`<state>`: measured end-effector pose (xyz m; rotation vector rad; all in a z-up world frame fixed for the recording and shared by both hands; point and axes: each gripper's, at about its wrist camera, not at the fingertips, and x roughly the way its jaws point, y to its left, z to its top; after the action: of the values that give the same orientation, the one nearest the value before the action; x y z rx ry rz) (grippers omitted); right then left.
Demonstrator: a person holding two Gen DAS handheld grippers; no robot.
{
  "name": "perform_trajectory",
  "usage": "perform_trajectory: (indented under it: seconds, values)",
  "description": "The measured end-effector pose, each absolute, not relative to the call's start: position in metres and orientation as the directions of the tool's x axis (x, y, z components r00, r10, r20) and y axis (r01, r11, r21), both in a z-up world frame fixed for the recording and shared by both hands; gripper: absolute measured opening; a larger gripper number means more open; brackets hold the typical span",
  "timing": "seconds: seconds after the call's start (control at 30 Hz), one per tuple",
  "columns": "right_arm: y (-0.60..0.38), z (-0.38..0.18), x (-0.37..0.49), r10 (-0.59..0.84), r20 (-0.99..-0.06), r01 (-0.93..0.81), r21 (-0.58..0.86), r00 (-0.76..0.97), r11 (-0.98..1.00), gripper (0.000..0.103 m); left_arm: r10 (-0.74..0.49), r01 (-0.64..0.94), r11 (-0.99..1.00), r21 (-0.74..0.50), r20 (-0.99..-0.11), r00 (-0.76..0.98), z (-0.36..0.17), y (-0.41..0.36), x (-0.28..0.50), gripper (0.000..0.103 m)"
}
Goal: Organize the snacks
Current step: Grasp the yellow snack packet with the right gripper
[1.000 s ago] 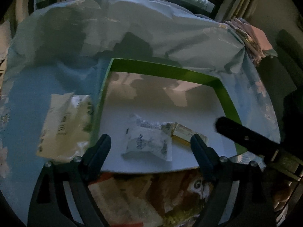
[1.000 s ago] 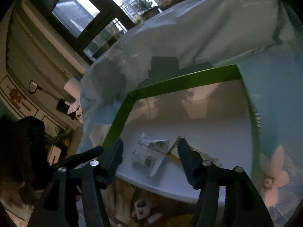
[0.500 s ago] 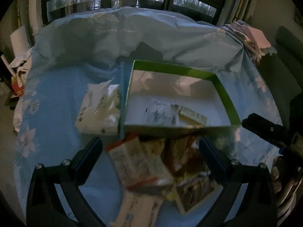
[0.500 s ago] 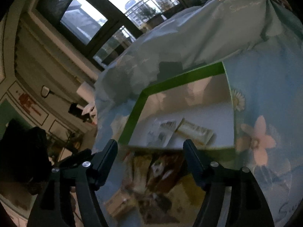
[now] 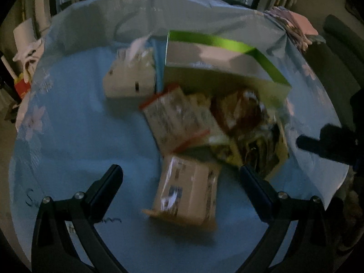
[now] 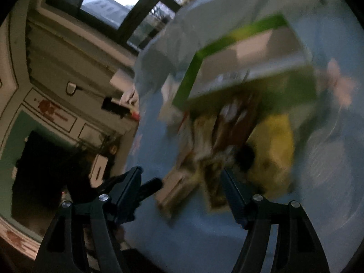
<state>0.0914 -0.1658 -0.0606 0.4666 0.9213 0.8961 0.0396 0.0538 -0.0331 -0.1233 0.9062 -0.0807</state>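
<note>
Hovering above snack packets (image 5: 186, 118), left hand-held gripper (image 5: 182, 177) agape

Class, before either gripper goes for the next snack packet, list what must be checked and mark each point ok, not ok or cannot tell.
1. Left gripper empty, jaws wide: ok.
2. Right gripper empty, jaws apart: ok.
3. Tan packet lies alone on the blue cloth, between the left gripper's fingers in view: ok.
4. Green box open, with room inside: ok.
5. Snack pile free of the box's front wall: cannot tell, blurred.
6. Picture sharp enough to aim: not ok, both views smeared.
</note>
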Motion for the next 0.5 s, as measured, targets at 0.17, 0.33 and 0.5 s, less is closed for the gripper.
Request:
perform_trajectory:
  seconds: [0.17,0.33,0.5]
  values:
    - [-0.134,-0.080,0.083,0.831,-0.512,-0.428,0.716,0.216,0.552,0.073,-0.183,0.078,0.982,-0.171,-0.769,0.612,-0.035,0.055,0.027,0.103]
    - [-0.112,-0.092,0.082,0.834,-0.526,-0.384,0.745,0.165,0.546,0.073,-0.207,0.086,0.977,-0.195,-0.770,0.603,-0.046,0.061,0.020,0.102]
    - [-0.096,-0.099,0.081,0.819,-0.554,-0.359,0.742,0.148,0.567,0.073,-0.211,0.071,0.976,-0.208,-0.791,0.574,-0.060,0.068,0.019,0.101]
